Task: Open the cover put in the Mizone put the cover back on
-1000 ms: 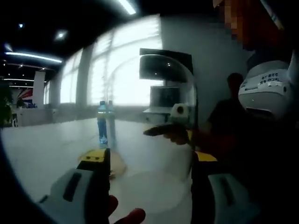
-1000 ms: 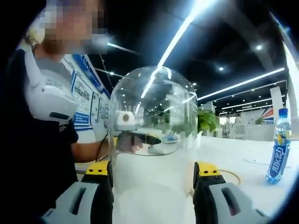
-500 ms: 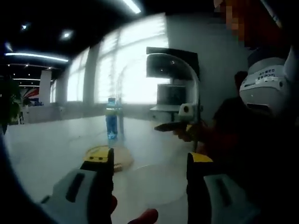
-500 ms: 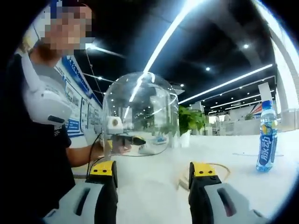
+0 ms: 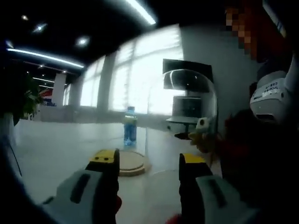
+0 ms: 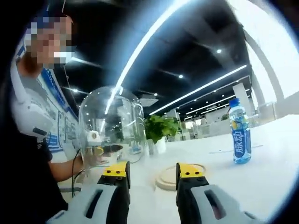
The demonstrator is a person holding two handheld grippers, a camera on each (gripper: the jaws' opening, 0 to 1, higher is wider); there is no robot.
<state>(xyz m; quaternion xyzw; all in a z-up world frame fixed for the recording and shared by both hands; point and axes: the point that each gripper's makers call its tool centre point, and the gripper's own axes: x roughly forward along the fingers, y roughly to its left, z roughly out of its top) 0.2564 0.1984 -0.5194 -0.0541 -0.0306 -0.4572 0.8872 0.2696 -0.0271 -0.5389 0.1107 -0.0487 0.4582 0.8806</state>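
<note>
Both grippers' fingers spread, gripping nothing; Mizone bottle [image 6: 240,133] stands well beyond them (upright), right of the round base [image 6: 175,175].

An open-plan office hall: long ceiling light strips [image 6: 140,56], tall windows [image 5: 140,74] (very bright), potted plant [image 6: 161,128].

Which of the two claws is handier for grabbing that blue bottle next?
Probably the right gripper: its jaws are open and empty, and the bottle looks large and near, away from the lifted cover. From the left gripper it looks smaller, beyond the wooden base.
</note>
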